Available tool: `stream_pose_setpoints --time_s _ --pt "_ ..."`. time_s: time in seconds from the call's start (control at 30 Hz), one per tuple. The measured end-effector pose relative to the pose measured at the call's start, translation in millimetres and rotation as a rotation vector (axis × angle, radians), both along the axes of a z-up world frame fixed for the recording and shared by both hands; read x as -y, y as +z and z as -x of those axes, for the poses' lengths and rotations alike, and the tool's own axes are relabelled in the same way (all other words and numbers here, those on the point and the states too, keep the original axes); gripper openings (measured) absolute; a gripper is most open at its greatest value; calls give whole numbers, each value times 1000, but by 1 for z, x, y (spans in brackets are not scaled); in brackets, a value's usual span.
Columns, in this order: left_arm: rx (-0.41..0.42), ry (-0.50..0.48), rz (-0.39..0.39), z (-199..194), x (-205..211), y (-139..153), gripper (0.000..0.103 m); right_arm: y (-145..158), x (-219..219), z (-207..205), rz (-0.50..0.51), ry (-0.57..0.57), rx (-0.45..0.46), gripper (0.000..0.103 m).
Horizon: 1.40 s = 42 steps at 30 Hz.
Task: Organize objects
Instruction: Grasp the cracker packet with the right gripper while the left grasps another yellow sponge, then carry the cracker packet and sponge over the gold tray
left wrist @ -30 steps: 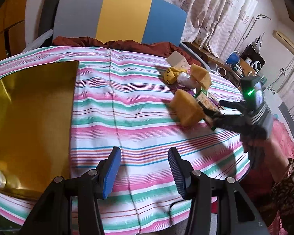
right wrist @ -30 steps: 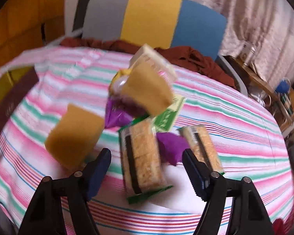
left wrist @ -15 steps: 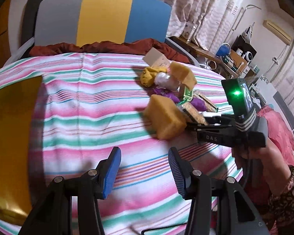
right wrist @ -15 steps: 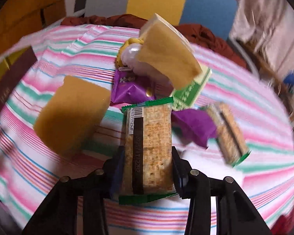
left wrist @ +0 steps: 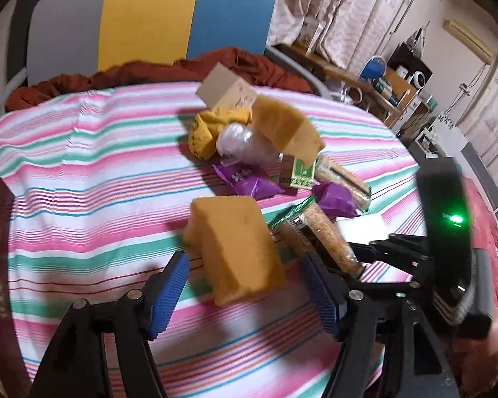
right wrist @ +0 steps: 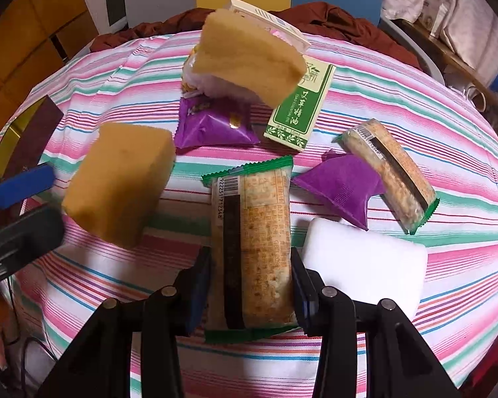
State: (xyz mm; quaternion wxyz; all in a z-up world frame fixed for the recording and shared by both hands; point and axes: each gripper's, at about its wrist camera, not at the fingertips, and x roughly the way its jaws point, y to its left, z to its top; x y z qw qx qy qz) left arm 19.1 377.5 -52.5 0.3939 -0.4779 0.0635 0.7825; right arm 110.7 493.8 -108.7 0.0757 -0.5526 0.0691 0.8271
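Note:
A yellow sponge block [left wrist: 235,245] lies on the striped tablecloth [left wrist: 83,172]. My left gripper [left wrist: 245,275] straddles it with jaws opening, its blue pads [left wrist: 169,295] clear of the sponge's sides. A green-edged cracker packet [right wrist: 252,232] sits lengthwise in my right gripper [right wrist: 249,272], which is shut on it just above the cloth. In the left wrist view the right gripper [left wrist: 358,262] shows close on the right, holding that packet [left wrist: 318,232]. The left gripper's pad [right wrist: 23,185] appears beside the sponge [right wrist: 119,179].
Behind lies a pile: a second sponge [right wrist: 249,63], a cream box [left wrist: 225,89], a green box [right wrist: 298,112], two purple packets [right wrist: 212,122], another cracker packet [right wrist: 391,172] and a white block [right wrist: 362,262]. A dark-rimmed gold tray [right wrist: 30,132] is at the far left.
My left gripper has swept right from the gold tray to the yellow sponge and spread its jaws wider. My right gripper has closed on the cracker packet.

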Motion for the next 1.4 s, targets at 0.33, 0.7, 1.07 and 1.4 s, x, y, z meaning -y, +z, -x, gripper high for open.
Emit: stream_pose_setpoints --time_s 0.33,0.7,1.07,1.4 --pt "-18 -30 57 3 0 -30 57 -3 1 9 12 0 -4 44" --pt "-85 -26 20 -12 39 -14 41 0 6 11 10 13 -36 44" --pt "-91 54 -52 -24 101 9 41 5 26 12 48 75 -87 44" --pt "-136 242 -85 -19 196 29 41 7 37 13 98 104 -139 44"
